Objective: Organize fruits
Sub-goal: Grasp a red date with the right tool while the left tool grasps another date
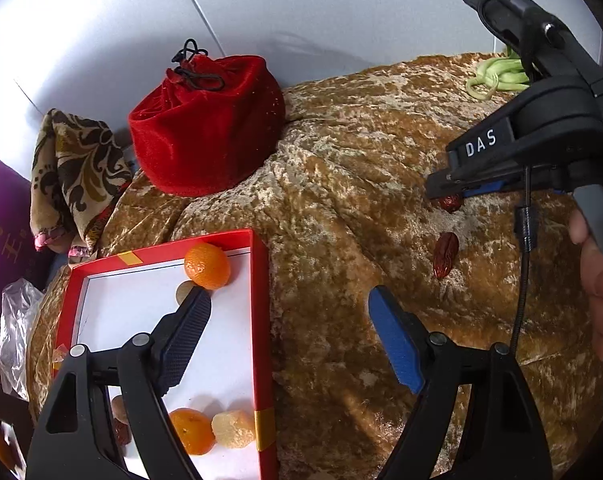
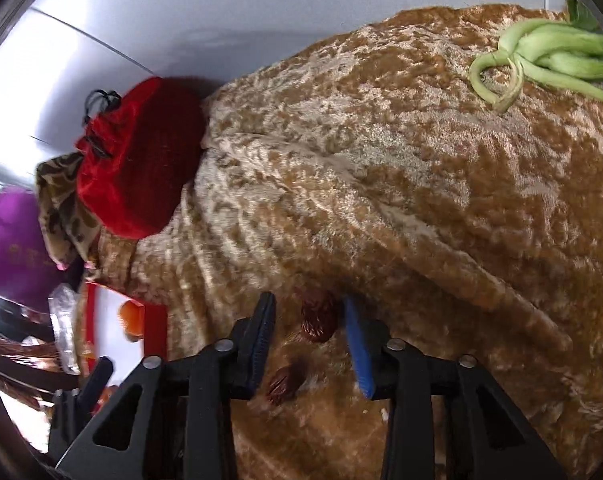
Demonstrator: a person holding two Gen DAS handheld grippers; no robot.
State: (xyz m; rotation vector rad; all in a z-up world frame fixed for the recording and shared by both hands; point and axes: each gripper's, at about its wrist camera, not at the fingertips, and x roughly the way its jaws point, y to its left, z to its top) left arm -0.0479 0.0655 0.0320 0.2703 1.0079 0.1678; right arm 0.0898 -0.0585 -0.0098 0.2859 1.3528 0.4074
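Right tool (image 2: 307, 334) bracketing a dried red date (image 2: 319, 316) on the velvet-covered tabletop (image 2: 381, 184); its blue pad (image 2: 359, 354) lies against the fruit, the black one stands just clear, so no grip yet. A second date (image 2: 284, 384) lies nearer the camera. Likely light, wrinkled and firm; best pinched across its narrow waist. Left tool (image 1: 289, 312), jaws wide apart and empty, hovers over the red box (image 1: 261, 280) holding mandarins (image 1: 207, 266).

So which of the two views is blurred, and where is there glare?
Right wrist view: motion blur smears the wrinkled dark red dates and the red cardboard box. Left wrist view: sharp; strong glare whitens the pale wall at upper left.
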